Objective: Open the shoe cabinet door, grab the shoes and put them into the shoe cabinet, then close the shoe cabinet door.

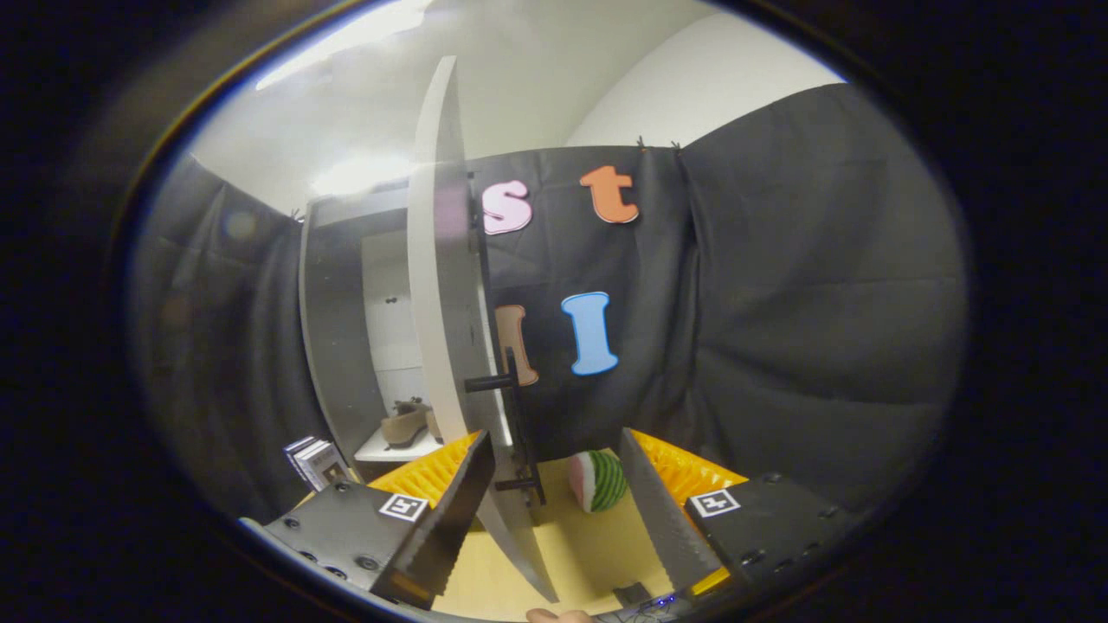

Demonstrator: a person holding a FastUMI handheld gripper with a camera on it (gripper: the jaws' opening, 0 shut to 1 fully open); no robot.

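The white cabinet door [441, 303] stands swung open and I see it nearly edge-on, running down between my fingers. Its black bar handle [515, 415] juts out on the right face, just ahead of my fingertips and nearer the left finger [450, 519]. My gripper [554, 437] is open, its fingers wide apart on either side of the door's edge, neither pressing on it. Left of the door, the cabinet [333, 346] shows its inside, where a tan shoe [407, 422] sits on a white shelf [381, 450].
A round red, white and green striped toy [597, 480] lies on the pale wooden floor [589, 545] just beyond my right finger. Small white boxes [313, 460] stand by the cabinet's lower left corner. Black cloth walls close the space behind and right.
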